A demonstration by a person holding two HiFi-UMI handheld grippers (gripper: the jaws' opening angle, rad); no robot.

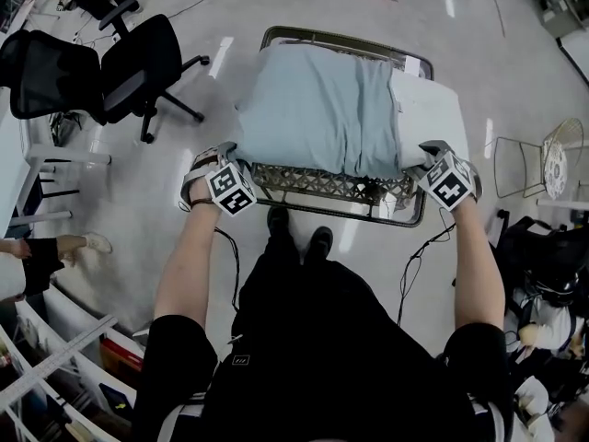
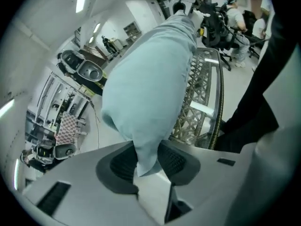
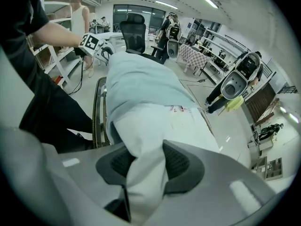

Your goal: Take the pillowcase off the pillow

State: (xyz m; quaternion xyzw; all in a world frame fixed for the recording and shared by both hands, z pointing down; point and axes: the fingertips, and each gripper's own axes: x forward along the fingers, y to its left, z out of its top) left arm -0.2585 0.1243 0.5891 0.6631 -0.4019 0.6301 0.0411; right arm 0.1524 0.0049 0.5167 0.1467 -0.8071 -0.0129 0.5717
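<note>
A pale blue pillowcase (image 1: 317, 107) covers the left and middle of a white pillow (image 1: 428, 116) that lies on a metal lattice cart (image 1: 331, 188). The pillow's bare white end sticks out at the right. My left gripper (image 1: 230, 159) is at the pillow's near left corner; its jaws are shut on a corner of the pillowcase (image 2: 143, 161), with the pads pressing the blue cloth. My right gripper (image 1: 431, 166) is at the near right corner, shut on a pinch of the white pillow (image 3: 143, 166).
The cart's metal frame (image 2: 214, 107) runs under the pillow. Two black office chairs (image 1: 138, 63) stand on the glossy floor at the left. White shelving (image 1: 46, 187) is at the far left, a wire chair (image 1: 552, 159) at the right. People stand in the background of the right gripper view.
</note>
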